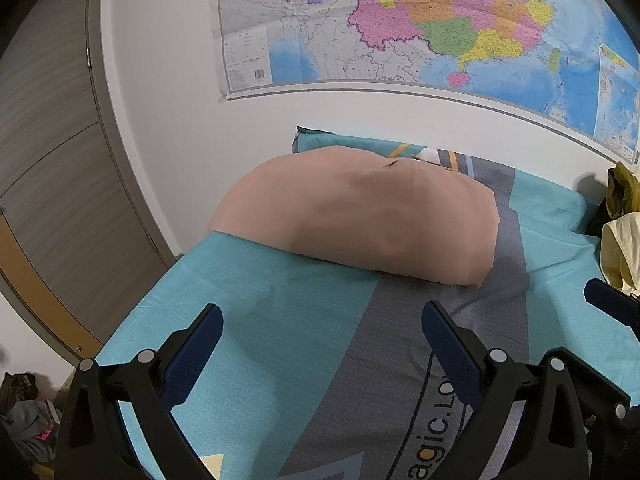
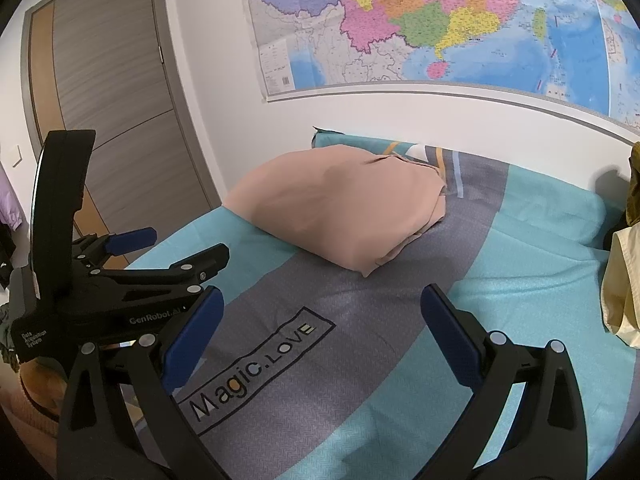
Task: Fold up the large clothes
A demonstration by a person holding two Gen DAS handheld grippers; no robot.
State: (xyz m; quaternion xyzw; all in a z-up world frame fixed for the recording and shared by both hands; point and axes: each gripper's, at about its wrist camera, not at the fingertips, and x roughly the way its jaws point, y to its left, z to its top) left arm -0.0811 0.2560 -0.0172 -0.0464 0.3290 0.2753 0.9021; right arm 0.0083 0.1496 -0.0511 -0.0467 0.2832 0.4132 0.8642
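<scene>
A folded beige garment (image 1: 356, 220) lies on the bed against the wall, at the far left of the teal and grey sheet (image 1: 280, 320). It also shows in the right wrist view (image 2: 340, 208), with folded layers along its right edge. My left gripper (image 1: 322, 320) is open and empty, held above the sheet short of the garment. My right gripper (image 2: 322, 312) is open and empty above the sheet's "Magic.LOVE" print (image 2: 256, 364). The left gripper's body (image 2: 120, 280) shows at the left of the right wrist view.
A pile of clothes, pale yellow (image 1: 624, 248) and olive (image 1: 620, 192), sits at the bed's right side, also in the right wrist view (image 2: 624, 280). A map (image 1: 400, 20) hangs on the wall behind. A grey door (image 1: 52, 160) stands left.
</scene>
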